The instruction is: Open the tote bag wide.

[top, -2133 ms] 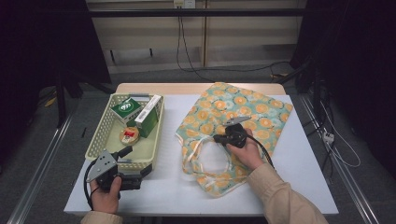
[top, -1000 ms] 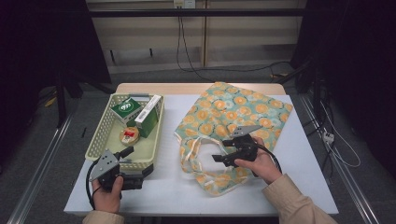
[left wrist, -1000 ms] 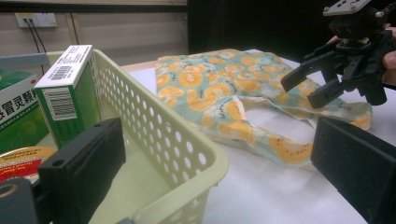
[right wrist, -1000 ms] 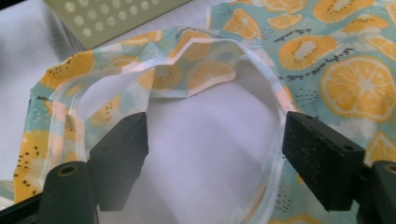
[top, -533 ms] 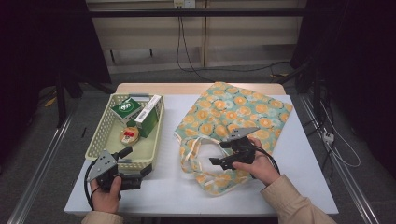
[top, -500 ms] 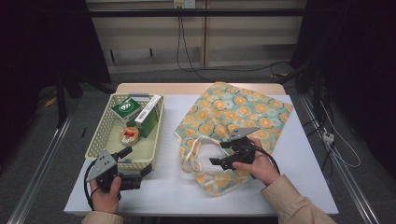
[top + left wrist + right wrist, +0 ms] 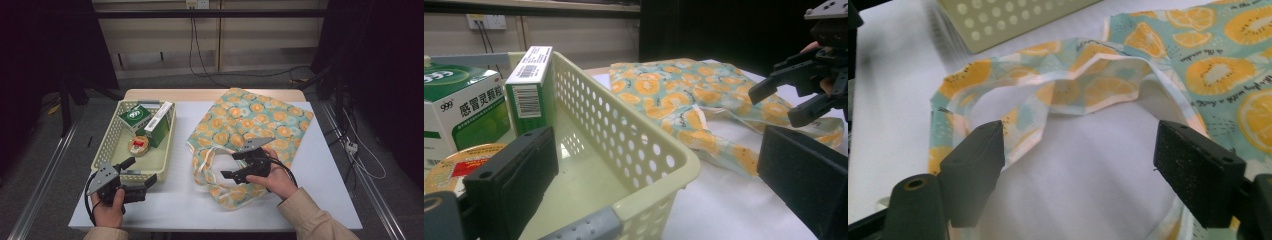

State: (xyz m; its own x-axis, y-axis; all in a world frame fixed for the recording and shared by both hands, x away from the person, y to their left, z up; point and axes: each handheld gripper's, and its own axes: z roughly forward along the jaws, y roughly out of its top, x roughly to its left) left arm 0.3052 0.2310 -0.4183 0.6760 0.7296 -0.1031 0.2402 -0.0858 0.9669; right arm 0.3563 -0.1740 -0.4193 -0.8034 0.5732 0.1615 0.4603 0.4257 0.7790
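On the white table lies a fabric tote bag printed with orange slices and kiwi halves on a teal ground, spread flat on the right half with its handles looped toward the near edge. In the right gripper view small script runs across the print; I can make out something like "it's your summer time" but not surely.

The right gripper sits over the bag's near end, its jaws spread wide and holding nothing, a handle loop of the bag curving on the table between and beyond them.

To the left stands a pale yellow perforated basket. Inside it, a green and white box carries "999" and Chinese characters, of which "感冒灵颗粒" reads clearly. Beside it stands a taller green carton with a barcode on its white top flap. A round tin with a red label lies nearer the front; its writing is too small to read.

The left gripper rests at the basket's near corner, jaws parted and empty, one inside the basket and one outside it, straddling the corner
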